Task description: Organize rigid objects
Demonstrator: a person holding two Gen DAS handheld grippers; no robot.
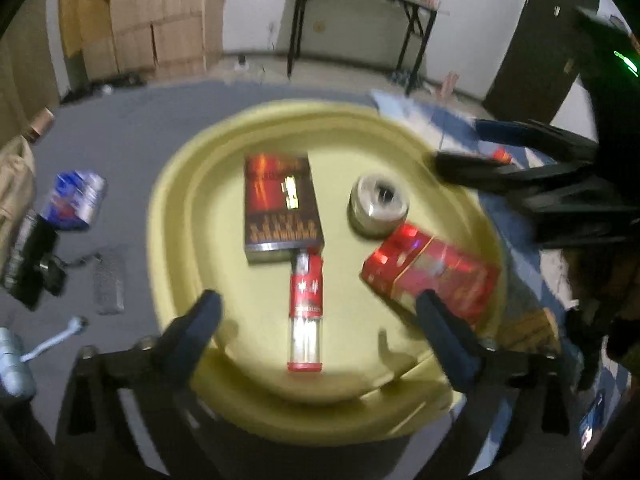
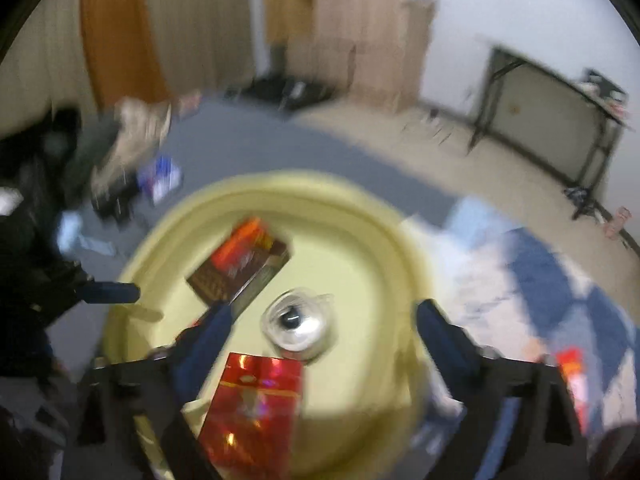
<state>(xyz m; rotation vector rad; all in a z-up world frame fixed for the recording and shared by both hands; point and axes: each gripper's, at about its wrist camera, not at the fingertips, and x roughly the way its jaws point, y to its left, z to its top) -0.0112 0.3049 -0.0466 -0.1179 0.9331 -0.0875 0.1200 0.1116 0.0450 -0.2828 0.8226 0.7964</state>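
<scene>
Both grippers, left [image 1: 316, 316] and right [image 2: 324, 322], spread open over the yellow tray [image 1: 180, 216]; only the left view shows the red-capped tube [image 1: 305, 312] near its front edge.

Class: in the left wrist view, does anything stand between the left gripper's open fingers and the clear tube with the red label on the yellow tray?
Nothing visible does. The clear tube lies flat on the yellow tray, straight ahead of the left gripper, with only bare tray between.
</scene>
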